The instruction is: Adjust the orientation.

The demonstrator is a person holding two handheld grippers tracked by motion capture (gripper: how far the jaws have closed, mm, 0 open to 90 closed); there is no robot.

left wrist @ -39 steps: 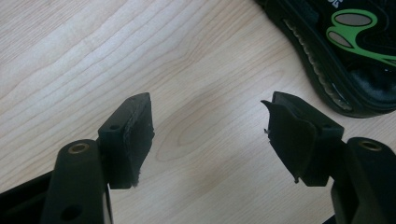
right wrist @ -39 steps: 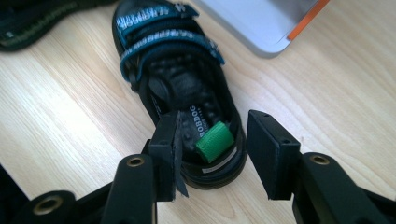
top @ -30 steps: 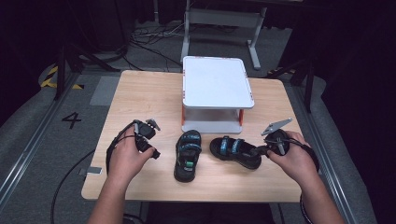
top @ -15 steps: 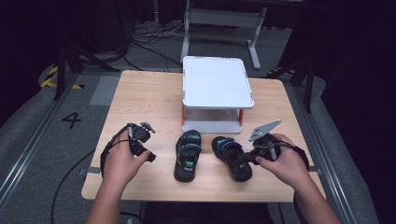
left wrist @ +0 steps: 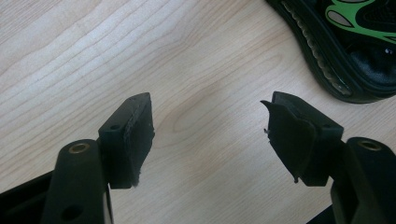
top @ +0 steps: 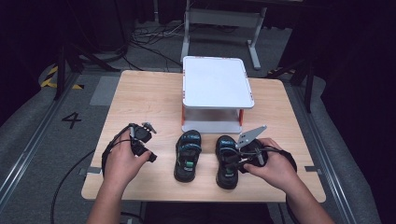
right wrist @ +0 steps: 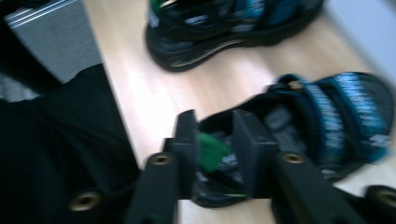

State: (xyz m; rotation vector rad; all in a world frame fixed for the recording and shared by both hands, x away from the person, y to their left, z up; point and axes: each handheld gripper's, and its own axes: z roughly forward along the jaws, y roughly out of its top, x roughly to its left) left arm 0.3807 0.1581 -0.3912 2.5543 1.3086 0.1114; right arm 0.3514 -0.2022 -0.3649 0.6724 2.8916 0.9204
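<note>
Right gripper (right wrist: pixel 212 140) jaws have just been opening, narrow gap over the heel rim of the right sandal (top: pixel 228 161), which lies on the worktop (top: pixel 140 93) beside the left sandal (top: pixel 187 149). Left gripper (left wrist: pixel 210 135) wide, empty. Risk: a jaw catching the heel strap on withdrawal, skewing the pair.

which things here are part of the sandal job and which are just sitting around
In the job:
- right-hand black and blue strapped sandal, heel between the right gripper jaws, which have just been opening
- left-hand black and blue strapped sandal

Lying about:
- white two-tier shelf with orange legs
- left gripper, open over bare wood
</note>
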